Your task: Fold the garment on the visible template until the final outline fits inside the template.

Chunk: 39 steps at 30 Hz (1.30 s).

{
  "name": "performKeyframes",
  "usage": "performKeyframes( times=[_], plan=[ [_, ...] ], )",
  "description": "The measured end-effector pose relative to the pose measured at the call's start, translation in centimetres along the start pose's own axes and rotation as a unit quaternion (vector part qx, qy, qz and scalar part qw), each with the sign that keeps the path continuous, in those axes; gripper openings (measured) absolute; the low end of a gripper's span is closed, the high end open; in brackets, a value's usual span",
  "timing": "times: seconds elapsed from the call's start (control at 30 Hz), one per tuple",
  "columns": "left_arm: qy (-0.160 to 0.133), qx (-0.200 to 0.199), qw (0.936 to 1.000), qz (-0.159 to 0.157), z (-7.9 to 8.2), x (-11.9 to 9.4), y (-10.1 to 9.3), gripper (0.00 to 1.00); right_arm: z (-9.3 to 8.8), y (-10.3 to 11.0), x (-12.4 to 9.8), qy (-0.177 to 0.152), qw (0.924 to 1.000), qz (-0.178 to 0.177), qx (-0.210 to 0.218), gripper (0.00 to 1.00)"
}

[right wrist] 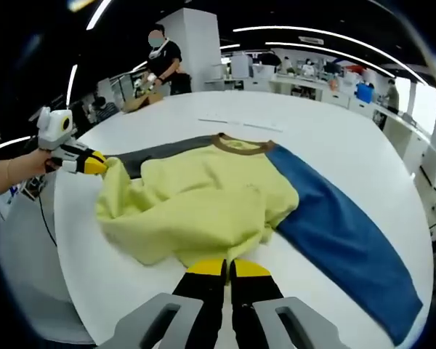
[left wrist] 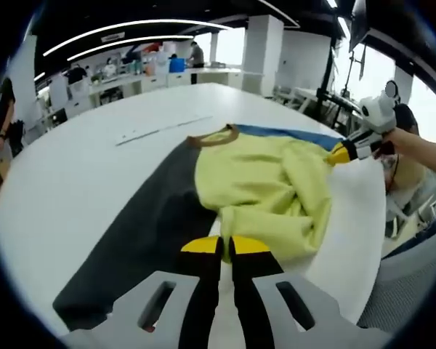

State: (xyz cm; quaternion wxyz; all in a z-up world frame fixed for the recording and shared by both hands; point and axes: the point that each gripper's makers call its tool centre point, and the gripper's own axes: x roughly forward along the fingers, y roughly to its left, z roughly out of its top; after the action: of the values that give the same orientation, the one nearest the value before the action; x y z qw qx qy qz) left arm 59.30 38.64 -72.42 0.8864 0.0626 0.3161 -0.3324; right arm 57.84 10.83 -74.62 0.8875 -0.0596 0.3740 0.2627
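The yellow sweater (right wrist: 203, 207) is bunched mid-table (right wrist: 334, 145), between a grey panel (left wrist: 142, 240) and a blue panel (right wrist: 341, 233). Its near hem is pinched shut by each gripper, left (left wrist: 226, 246) and right (right wrist: 228, 269). A fold is underway; next, the hem should be carried toward the collar (right wrist: 241, 144).

Bright overhead strip lights, window glare, fisheye edge warp, bkgd soft

no readable text, label, brand, number or sign in either view; yellow garment (right wrist: 203, 200), white surface (right wrist: 334, 145) and distant background all without legible writing.
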Motion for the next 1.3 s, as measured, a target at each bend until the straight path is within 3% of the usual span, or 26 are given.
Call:
performKeyframes(
  times=[0.1,0.67,1.0,1.3],
  plan=[
    [-0.009,-0.021,0.9997,-0.013,0.2,-1.0,-1.1,0.02,-0.2,0.0,-1.0,0.006,0.9999,0.000,-0.011,0.00],
    [-0.036,-0.083,0.9959,0.004,-1.1,-5.9,-4.2,0.01,-1.6,1.2,-5.3,-0.001,0.9999,0.011,0.012,0.00],
    [-0.035,-0.115,0.9927,0.008,-3.0,-7.5,-6.2,0.01,-3.5,1.6,-6.9,0.007,0.9994,0.009,0.032,0.00],
    [-0.012,-0.149,0.9885,0.020,-5.7,-8.3,-7.0,0.01,-5.6,2.6,-8.0,0.025,0.9984,0.020,0.048,0.00]
  ],
)
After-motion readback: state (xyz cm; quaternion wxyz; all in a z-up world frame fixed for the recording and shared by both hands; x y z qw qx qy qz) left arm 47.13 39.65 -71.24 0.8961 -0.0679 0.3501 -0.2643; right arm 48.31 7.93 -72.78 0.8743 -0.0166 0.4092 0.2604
